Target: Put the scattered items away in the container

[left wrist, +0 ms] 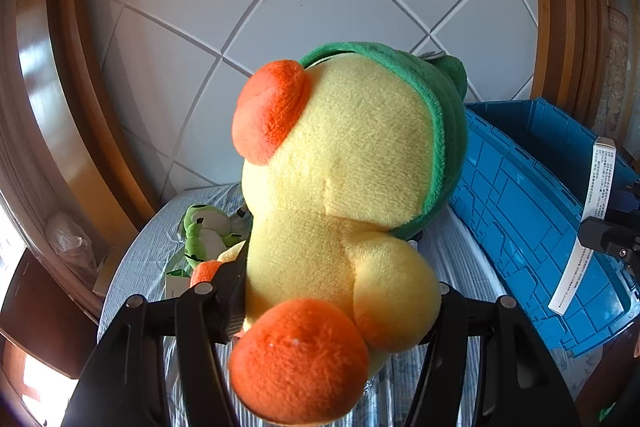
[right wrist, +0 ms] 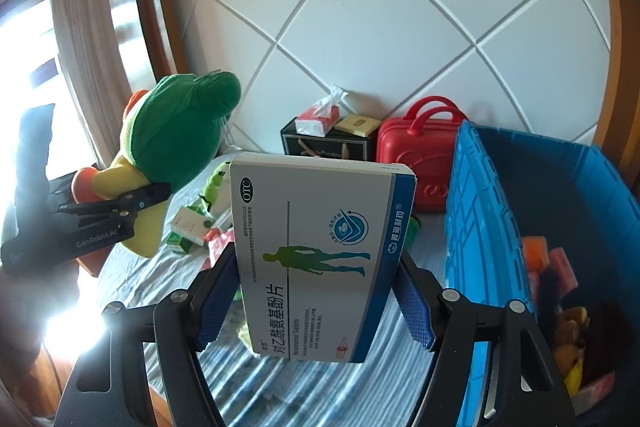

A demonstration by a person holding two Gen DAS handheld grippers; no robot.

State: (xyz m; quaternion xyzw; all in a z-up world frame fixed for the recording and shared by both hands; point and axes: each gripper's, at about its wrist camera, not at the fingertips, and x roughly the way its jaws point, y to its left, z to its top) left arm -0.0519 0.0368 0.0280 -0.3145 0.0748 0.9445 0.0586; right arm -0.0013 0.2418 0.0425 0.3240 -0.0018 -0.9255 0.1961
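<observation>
Clamped between the fingers of the left gripper [left wrist: 336, 307], a yellow plush duck [left wrist: 344, 163] with orange feet and a green hood is held up off the striped bedcover [left wrist: 452, 259], beside the blue crate [left wrist: 532, 211] at the right of the left wrist view. A white-and-blue tablet box [right wrist: 320, 259] is gripped flat between the blue pads [right wrist: 216, 303] of the right gripper [right wrist: 316, 303], raised above the bedcover just left of the crate, in which several small items are already seen. A green frog toy [left wrist: 204, 231] and small cartons [right wrist: 188, 227] are left lying on the bedcover, while a red case [right wrist: 420, 155] and a tissue pack [right wrist: 318, 119] are seen by the white padded wall behind.
</observation>
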